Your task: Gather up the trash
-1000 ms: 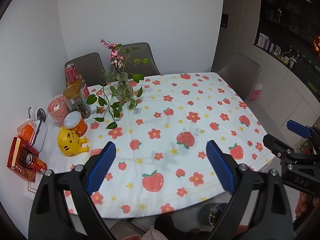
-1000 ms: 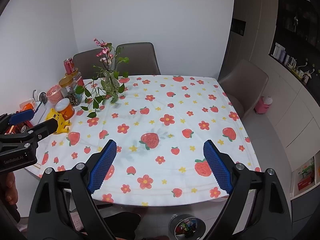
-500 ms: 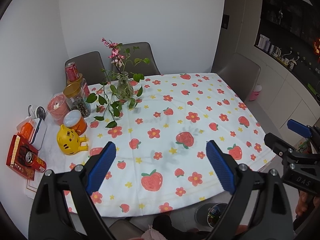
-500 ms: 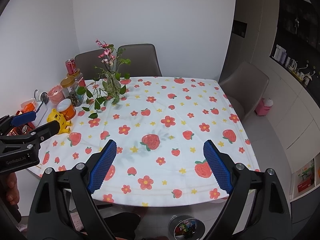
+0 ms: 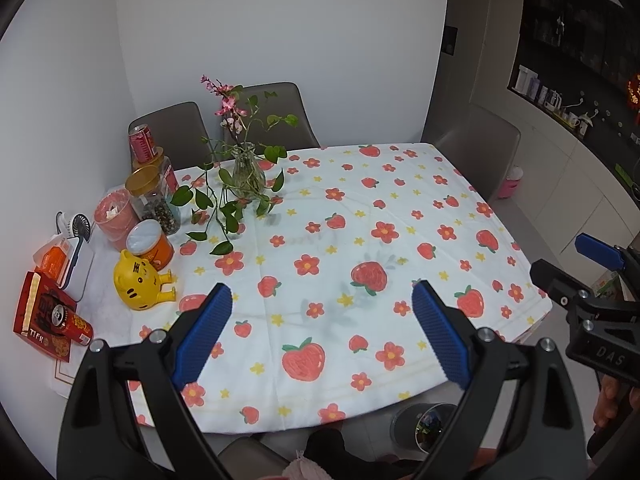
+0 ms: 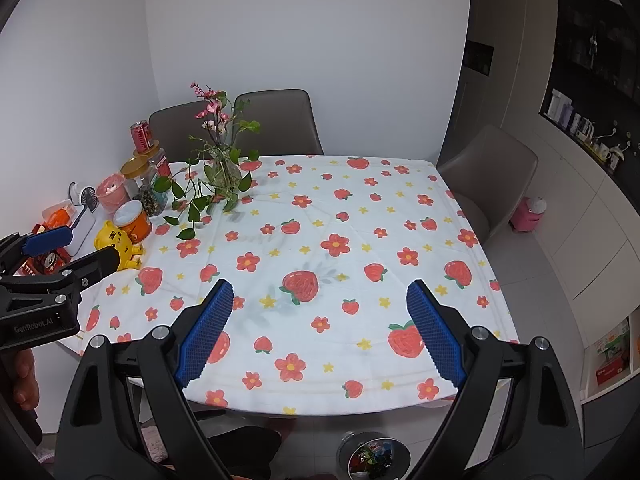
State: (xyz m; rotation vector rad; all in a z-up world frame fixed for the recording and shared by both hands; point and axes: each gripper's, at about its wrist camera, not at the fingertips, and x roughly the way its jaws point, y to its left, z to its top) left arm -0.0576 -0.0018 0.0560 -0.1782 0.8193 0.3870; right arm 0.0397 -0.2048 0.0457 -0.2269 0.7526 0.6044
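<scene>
From the left wrist, the left gripper (image 5: 320,332) hangs over the near edge of the surface (image 5: 400,216), jaws spread wide and empty. Nothing loose lies ahead of them; the cloth looks cleared. Far left of the jaws, a tipped can (image 5: 72,322) rests on a red packet (image 5: 30,312), possibly leftover trash. Below and right of the jaws stands the bin (image 5: 424,424).

From the right wrist, the right gripper (image 6: 320,328) likewise gapes wide, holding nothing. The bin (image 6: 374,456) sits directly beneath, colourful wrappers inside. The job seems nearly finished.
</scene>
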